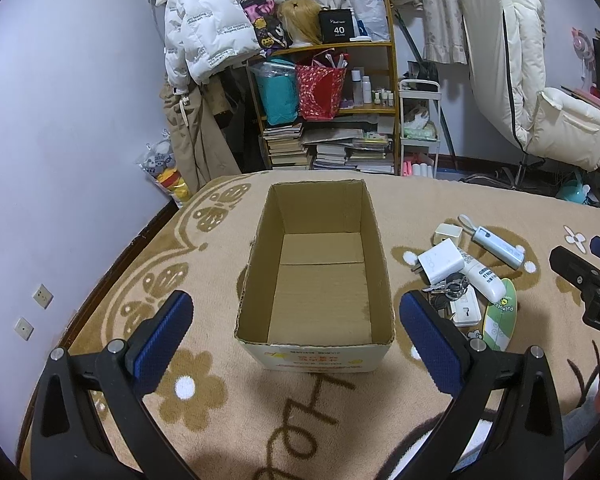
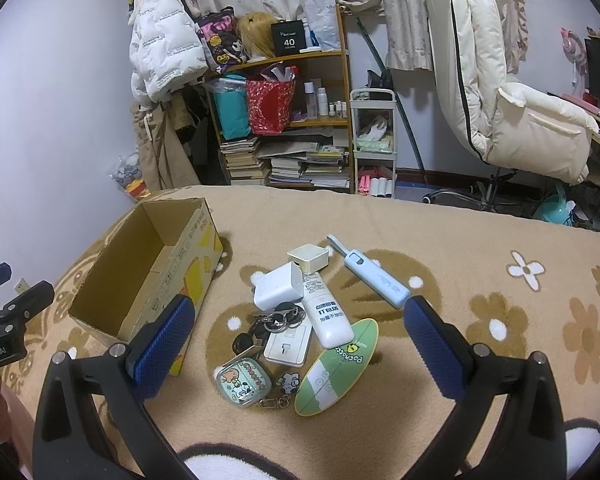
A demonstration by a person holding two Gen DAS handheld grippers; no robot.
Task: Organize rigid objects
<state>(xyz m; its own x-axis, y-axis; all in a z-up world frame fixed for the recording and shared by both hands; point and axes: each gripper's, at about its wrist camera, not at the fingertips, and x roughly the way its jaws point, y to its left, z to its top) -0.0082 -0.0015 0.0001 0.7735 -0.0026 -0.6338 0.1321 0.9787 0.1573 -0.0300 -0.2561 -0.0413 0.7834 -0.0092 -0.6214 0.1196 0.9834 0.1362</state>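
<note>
Both grippers, left (image 1: 296, 340) and right (image 2: 298, 340), spread, holding nothing; one cardboard box (image 2: 112, 320); two chargers (image 2: 278, 286), one keyring (image 2: 278, 318) beside.

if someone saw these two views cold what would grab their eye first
Most likely the open cardboard box, sitting empty in the middle of the tan flowered blanket, framed by the open left gripper. Next, the heap of small things to its right: a white charger, a white tube, a pale blue gadget, keys and a green oval card, with the open right gripper hovering over them.
</note>
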